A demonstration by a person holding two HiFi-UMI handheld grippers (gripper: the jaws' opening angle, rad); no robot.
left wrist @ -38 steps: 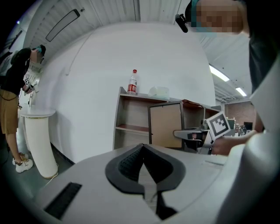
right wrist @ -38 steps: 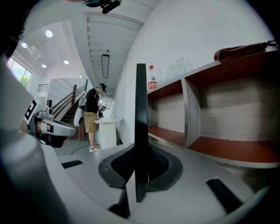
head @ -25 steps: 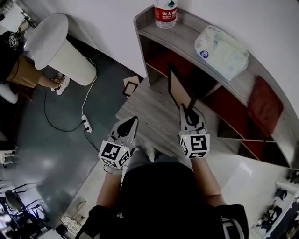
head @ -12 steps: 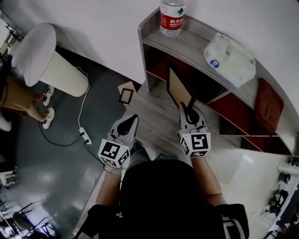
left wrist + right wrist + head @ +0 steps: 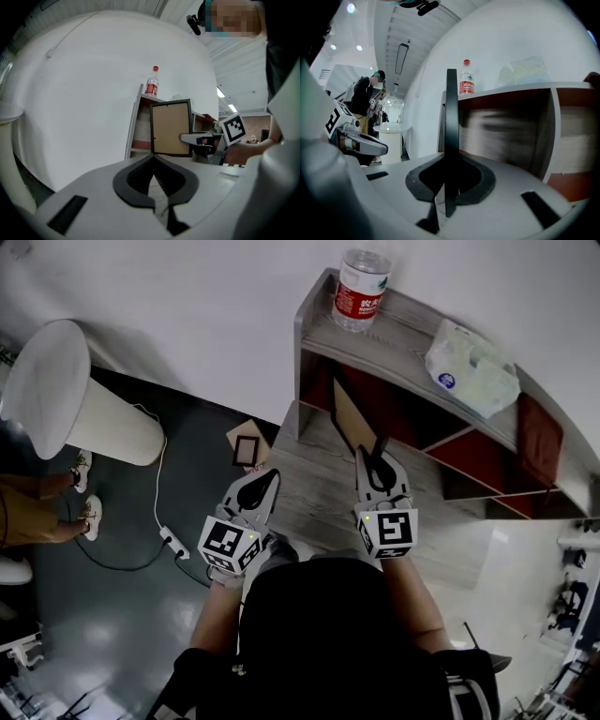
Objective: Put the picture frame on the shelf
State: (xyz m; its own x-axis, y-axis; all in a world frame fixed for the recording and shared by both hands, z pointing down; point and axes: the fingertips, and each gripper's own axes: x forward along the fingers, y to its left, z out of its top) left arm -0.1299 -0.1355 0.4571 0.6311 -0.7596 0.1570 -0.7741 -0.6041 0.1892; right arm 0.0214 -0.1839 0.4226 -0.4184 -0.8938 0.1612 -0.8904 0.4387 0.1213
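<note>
My right gripper [image 5: 376, 457] is shut on the lower edge of a black picture frame [image 5: 350, 416] with a tan backing and holds it upright in front of the shelf's [image 5: 403, 326] left lower compartment. In the right gripper view the frame [image 5: 451, 117] stands edge-on between the jaws of the right gripper [image 5: 449, 161], with the shelf [image 5: 511, 91] just behind. My left gripper [image 5: 265, 479] hangs shut and empty to the frame's left. The left gripper view shows the left gripper [image 5: 153, 161], the frame's back [image 5: 171, 127] and the right gripper [image 5: 200, 139].
On the shelf's top stand a water bottle [image 5: 362, 291] and a white plastic pack [image 5: 472, 367]; a red cloth [image 5: 534, 426] lies further right. A second small frame [image 5: 247, 449] leans on the floor by the shelf. A white round table [image 5: 58, 395], a power strip [image 5: 173, 542] and someone's feet [image 5: 82, 512] are at left.
The head view has swung, so the shelf sits further right and the white table nearer. The held frame now stands closer to the shelf's left end. Both grippers keep their state.
</note>
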